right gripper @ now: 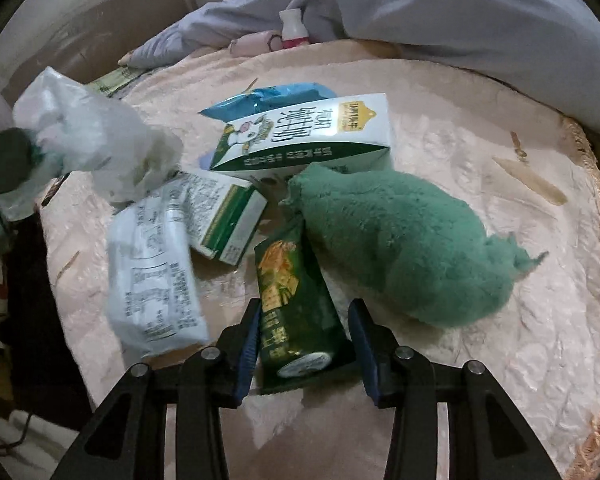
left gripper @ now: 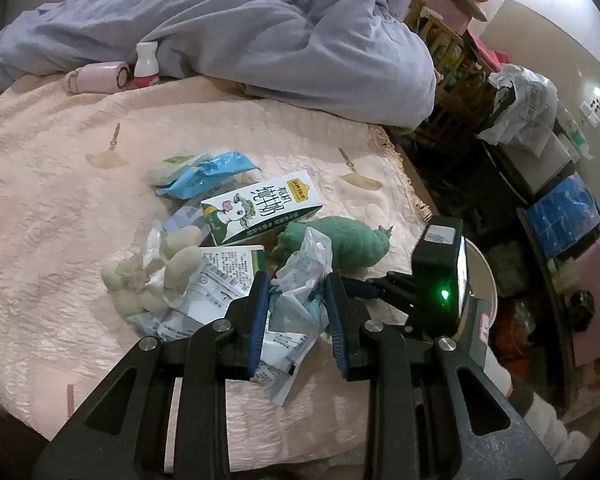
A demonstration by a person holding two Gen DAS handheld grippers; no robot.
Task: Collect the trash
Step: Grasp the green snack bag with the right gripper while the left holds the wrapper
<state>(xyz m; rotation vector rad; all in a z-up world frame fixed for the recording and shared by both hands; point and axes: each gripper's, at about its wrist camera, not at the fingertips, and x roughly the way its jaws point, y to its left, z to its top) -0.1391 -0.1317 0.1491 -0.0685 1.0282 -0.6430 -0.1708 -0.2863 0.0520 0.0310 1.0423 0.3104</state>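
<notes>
Trash gathered on a pink bed (left gripper: 60, 208).
Left wrist view: the left tool (left gripper: 296, 296) is clamped narrow on a crumpled white plastic bag (left gripper: 304, 276).
Right wrist view: the right tool (right gripper: 304, 328) straddles a dark green carton (right gripper: 292, 304) lying beside a green plush toy (right gripper: 400, 232); its pads are not pressing.

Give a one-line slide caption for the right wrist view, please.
Right gripper open around a dark green drink carton beside a green plush cloth.

A home bedroom: a bed under a quilted pale-pink bedspread (left gripper: 60, 184), a rumpled lavender duvet (left gripper: 260, 40) heaped at its head, and cluttered wooden shelving (left gripper: 452, 60), probably storage, alongside in dim light.
</notes>
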